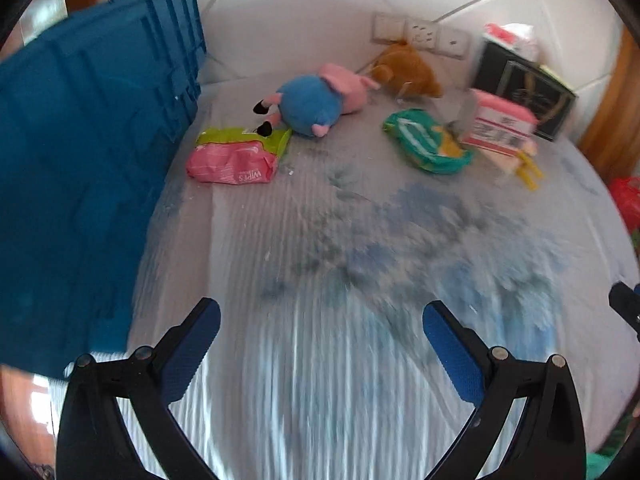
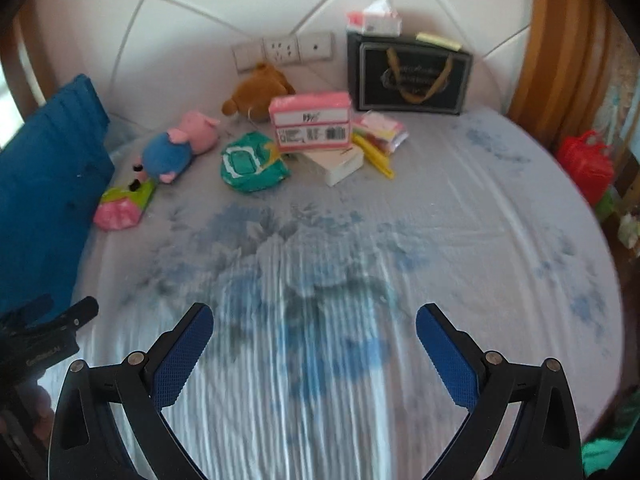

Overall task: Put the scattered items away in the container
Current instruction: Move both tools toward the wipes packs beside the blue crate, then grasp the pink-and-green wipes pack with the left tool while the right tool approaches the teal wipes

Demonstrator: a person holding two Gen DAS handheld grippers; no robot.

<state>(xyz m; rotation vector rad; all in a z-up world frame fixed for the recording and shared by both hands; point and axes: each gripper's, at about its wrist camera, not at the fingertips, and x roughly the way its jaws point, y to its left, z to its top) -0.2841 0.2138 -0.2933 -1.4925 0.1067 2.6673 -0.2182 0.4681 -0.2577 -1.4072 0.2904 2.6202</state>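
pink pack (image 1: 232, 162) printed "wipes" at 10 o'clock beside the blue container (image 1: 80, 160), green wipes pack (image 2: 252, 162) and pink labelled box (image 2: 310, 124) at 12, text unreadable, pig plush (image 2: 176, 148), floral bed sheet (image 2: 440, 220), white padded headboard (image 2: 240, 0), left tongs (image 1: 320, 320) wide, right tongs (image 2: 314, 322) wide, both empty

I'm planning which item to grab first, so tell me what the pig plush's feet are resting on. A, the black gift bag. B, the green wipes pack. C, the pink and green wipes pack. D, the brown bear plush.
C: the pig plush lies with its black-tipped feet on the green edge of the pink and green wipes pack, beside the blue container.
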